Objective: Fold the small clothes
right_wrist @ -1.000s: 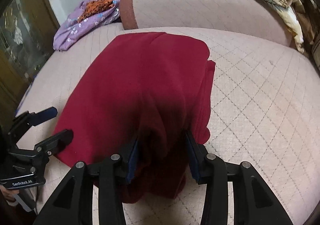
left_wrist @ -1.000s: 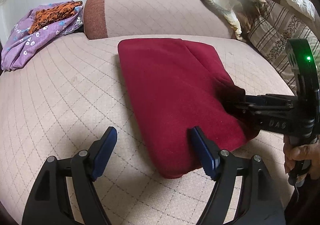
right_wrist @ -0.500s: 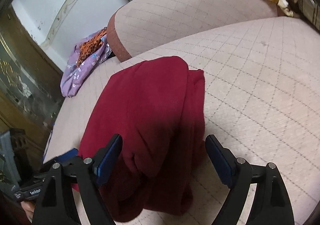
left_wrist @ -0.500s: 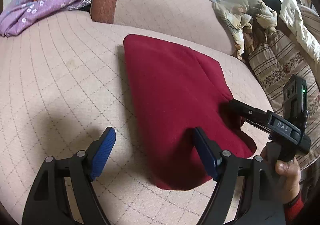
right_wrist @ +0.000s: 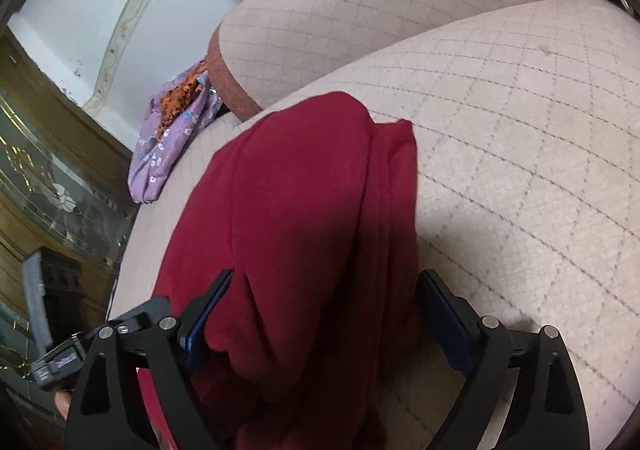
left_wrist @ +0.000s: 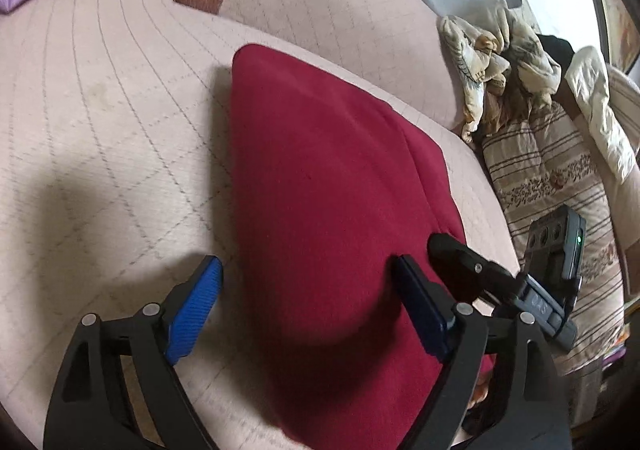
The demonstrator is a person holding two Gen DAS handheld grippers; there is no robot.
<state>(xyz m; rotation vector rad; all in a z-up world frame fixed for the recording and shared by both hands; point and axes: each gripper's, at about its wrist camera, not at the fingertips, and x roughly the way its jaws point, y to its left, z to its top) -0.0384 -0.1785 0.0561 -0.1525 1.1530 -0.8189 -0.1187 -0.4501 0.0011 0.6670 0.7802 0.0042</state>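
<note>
A folded dark red garment [left_wrist: 328, 185] lies flat on the quilted beige cushion [left_wrist: 100, 97]. My left gripper [left_wrist: 306, 270] hovers over its near left corner with its jaws opening; the cloth's edge lies between the blue pads without being pressed. In the right wrist view, my right gripper [right_wrist: 326, 278] straddles the near right edge of the red garment [right_wrist: 304, 209], where the folded layers show. Its jaws are also opening, and nothing is pinched. A black finger [left_wrist: 460, 258] of the right gripper rests by the cloth's right side.
A purple flowered cloth [right_wrist: 172, 137] with an orange piece on it sits at the far left, beside a round bolster [left_wrist: 328, 9]. Crumpled cream clothes [left_wrist: 500, 61] and a striped pillow [left_wrist: 560, 189] crowd the right. A glass-fronted cabinet [right_wrist: 40, 177] stands left.
The right gripper let go of the bunched red edge and spread wide. Both grippers rolled and sank closer to the cloth. The left jaws widened a little.
</note>
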